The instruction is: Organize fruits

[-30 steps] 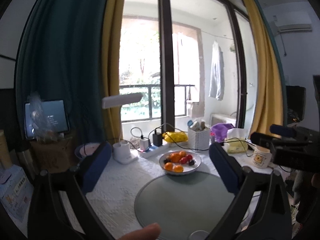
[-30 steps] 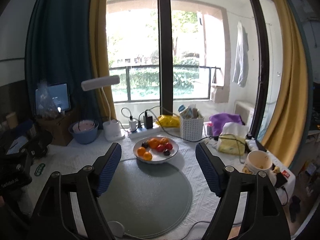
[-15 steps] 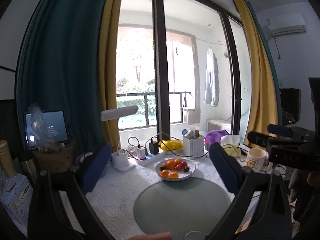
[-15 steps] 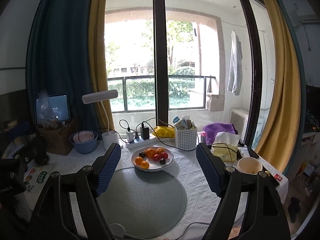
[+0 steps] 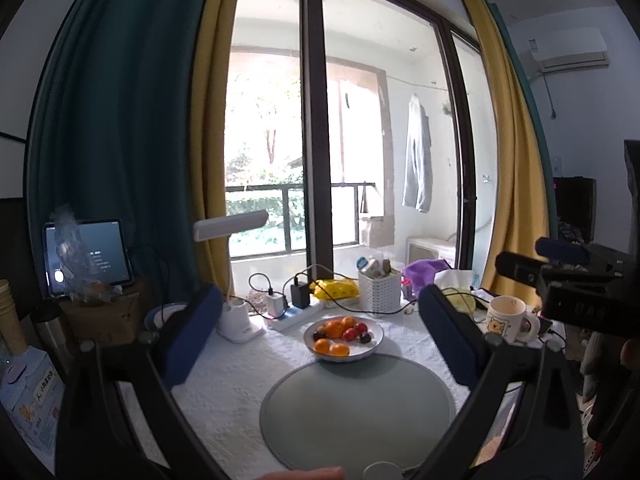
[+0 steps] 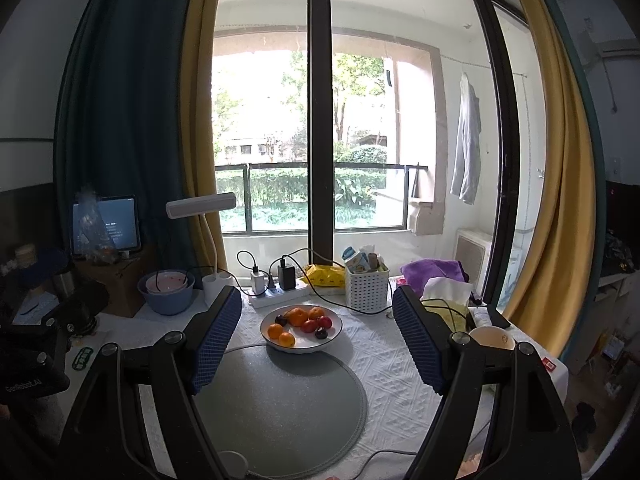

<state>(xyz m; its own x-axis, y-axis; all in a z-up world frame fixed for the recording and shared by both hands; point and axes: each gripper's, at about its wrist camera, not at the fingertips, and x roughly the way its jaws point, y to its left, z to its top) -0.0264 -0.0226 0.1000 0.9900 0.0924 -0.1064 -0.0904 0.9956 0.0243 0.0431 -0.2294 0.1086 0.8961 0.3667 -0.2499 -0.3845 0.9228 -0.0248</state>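
Behind the round grey mat (image 6: 280,404) on the surface sits a white plate (image 6: 301,328) with four oranges, two red fruits and two dark plums. Power strip (image 6: 276,294), basket (image 6: 367,286) and lamp (image 6: 200,205) crowd beyond. Left gripper (image 5: 320,336) and right gripper (image 6: 318,336) both hover spread apart, empty.

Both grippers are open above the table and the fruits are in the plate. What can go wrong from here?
The fruits lie packed together in the plate, so a finger may push a neighbour out over the low rim. Cables run just behind the plate; a gripper reaching far could snag one.
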